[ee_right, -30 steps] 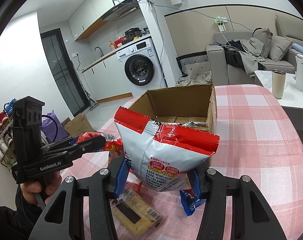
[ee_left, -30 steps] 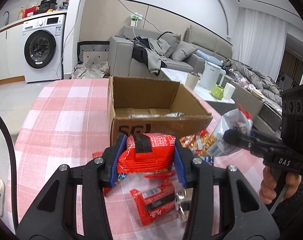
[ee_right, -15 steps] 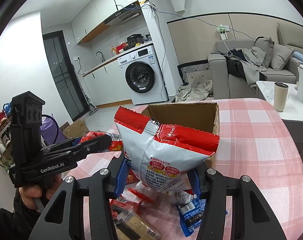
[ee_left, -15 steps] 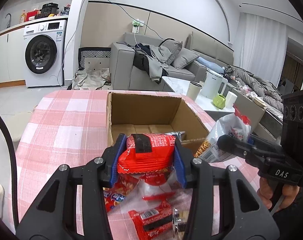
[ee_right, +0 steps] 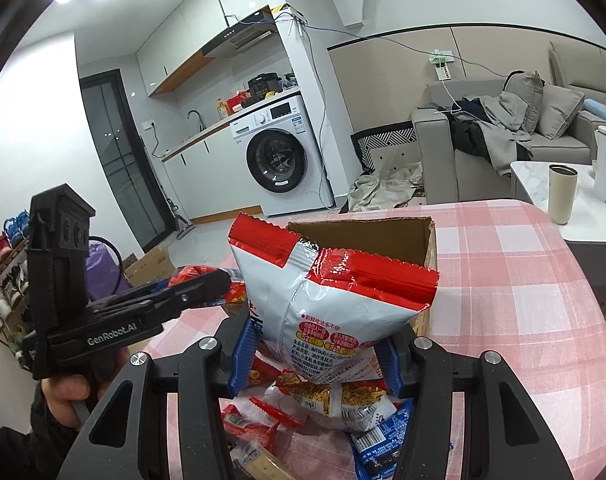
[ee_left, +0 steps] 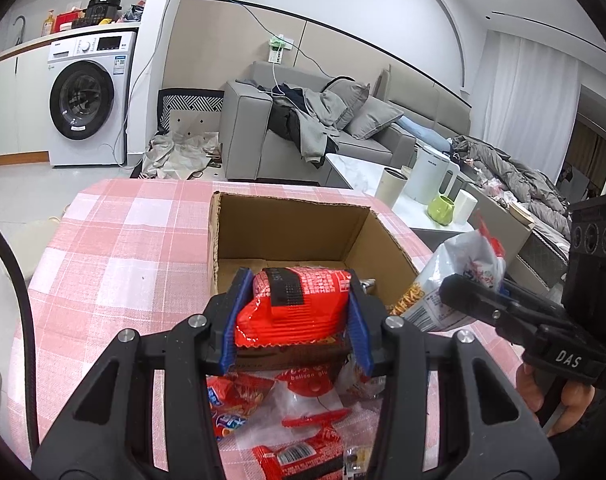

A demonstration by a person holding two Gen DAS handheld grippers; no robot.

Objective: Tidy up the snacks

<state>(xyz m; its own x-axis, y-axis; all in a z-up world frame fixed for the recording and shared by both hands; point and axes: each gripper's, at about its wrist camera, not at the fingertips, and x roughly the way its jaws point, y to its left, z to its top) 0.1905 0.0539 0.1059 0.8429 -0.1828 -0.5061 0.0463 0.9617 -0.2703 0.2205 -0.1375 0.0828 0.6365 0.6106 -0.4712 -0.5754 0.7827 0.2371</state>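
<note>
Jaws of left gripper point(ee_left: 297, 316) clamped on red snack pack point(ee_left: 297, 304) above cardboard box point(ee_left: 287, 224); right gripper point(ee_right: 315, 350) clamped on white-red chip bag point(ee_right: 327, 304) — loose snacks point(ee_left: 303, 412) on pink-checked tabletop point(ee_left: 115, 264).

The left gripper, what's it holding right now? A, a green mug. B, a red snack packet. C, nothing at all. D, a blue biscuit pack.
B: the left gripper is shut on a red snack packet, held just in front of the open cardboard box.
</note>
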